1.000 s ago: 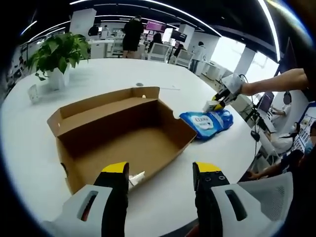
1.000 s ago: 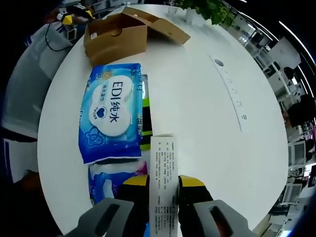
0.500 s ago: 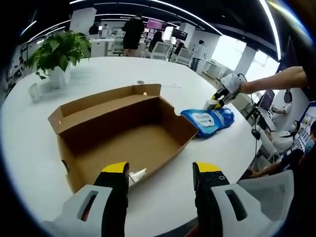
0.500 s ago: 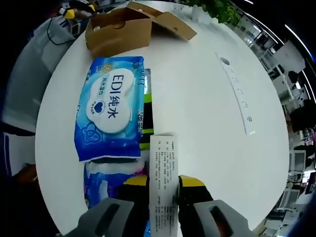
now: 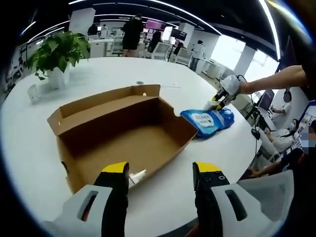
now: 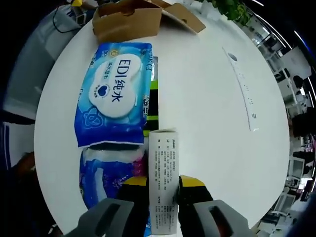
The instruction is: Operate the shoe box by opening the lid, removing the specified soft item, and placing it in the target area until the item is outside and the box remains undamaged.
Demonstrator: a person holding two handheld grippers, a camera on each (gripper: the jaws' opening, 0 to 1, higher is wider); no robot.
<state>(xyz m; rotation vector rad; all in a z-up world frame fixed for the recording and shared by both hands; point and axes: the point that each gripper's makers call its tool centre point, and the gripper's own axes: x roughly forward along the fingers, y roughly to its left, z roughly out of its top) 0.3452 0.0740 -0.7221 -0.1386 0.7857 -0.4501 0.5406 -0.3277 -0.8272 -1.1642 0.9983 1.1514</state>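
In the left gripper view, my left gripper [image 5: 161, 174] hangs with its yellow-tipped jaws spread apart, nothing between them. Just ahead sits the shoe box [image 5: 118, 133], plain brown corrugated cardboard, lid folded back, its long axis running from lower left to upper right across the white round table [image 5: 98, 74]. The inside looks bare apart from a small white scrap [image 5: 137, 176] at the near wall. Beside the box's right end lies a glossy blue wipes pack [image 5: 207, 121], and my right gripper [image 5: 222, 94] sits at its far edge. A potted plant [image 5: 57, 52] stands at the table's far left.

In the right gripper view, my right gripper [image 6: 163, 183] is clamped on a narrow white carton [image 6: 163, 177] printed with fine text, its long axis pointing straight away from me. Left of it the blue wipes pack [image 6: 113, 94], soft crinkled plastic film, lies flat, its length aimed toward the shoe box [image 6: 128, 19] at the table's far edge. A second blue soft pack [image 6: 106, 175] lies nearer me, touching the carton.
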